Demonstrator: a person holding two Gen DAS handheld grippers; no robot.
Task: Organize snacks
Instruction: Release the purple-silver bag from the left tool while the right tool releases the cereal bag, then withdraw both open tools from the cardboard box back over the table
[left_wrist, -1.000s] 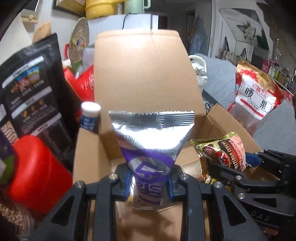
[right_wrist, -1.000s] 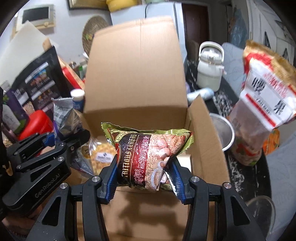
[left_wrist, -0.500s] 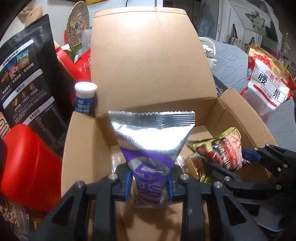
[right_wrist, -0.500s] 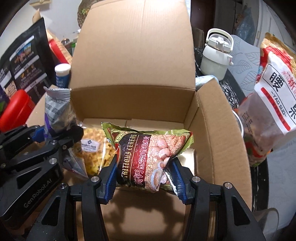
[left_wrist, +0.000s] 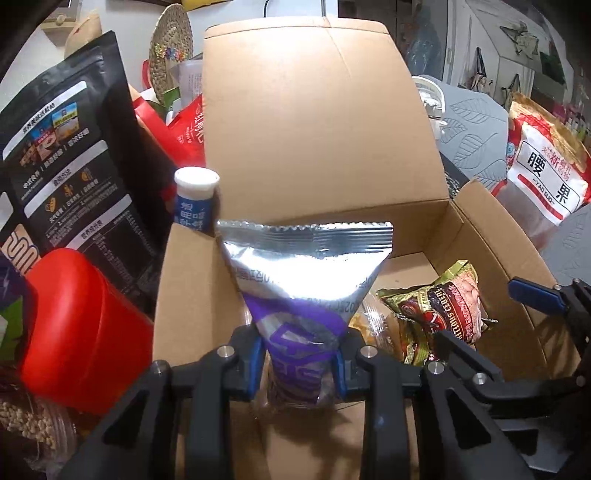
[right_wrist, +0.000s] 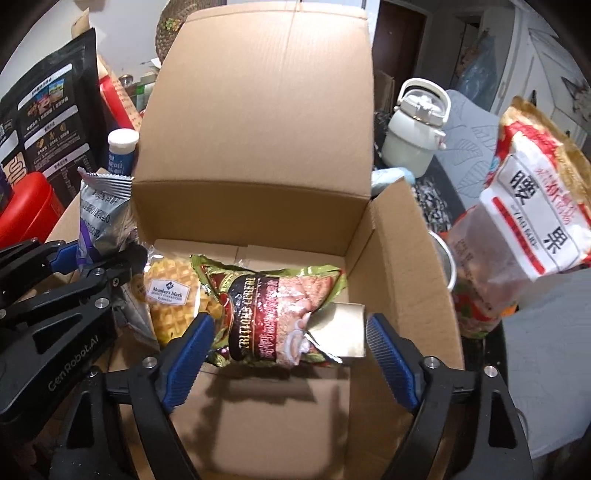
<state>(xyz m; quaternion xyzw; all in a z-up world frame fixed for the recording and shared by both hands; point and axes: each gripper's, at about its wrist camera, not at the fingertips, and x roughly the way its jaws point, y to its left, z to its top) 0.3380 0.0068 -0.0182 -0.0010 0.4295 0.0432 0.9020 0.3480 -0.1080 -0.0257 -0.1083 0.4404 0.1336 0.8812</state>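
My right gripper (right_wrist: 288, 354) is opening, dropping the green-and-maroon cereal packet (right_wrist: 273, 314) at frame centre into the brown cardboard box (right_wrist: 402, 258), beside a waffle pack (right_wrist: 170, 299). My left gripper (left_wrist: 299, 365) pinches the silver-and-purple foil pouch (left_wrist: 303, 280) over the box; several snacks outside remain.

My right gripper (right_wrist: 290, 341) jaws are opening; the cereal packet (right_wrist: 269, 317) lies between them, pads clear, over the cardboard box (right_wrist: 402, 266). Left of them: waffle pack (right_wrist: 170, 295), left gripper (right_wrist: 107, 258) clamping a silver packet (right_wrist: 101, 218).
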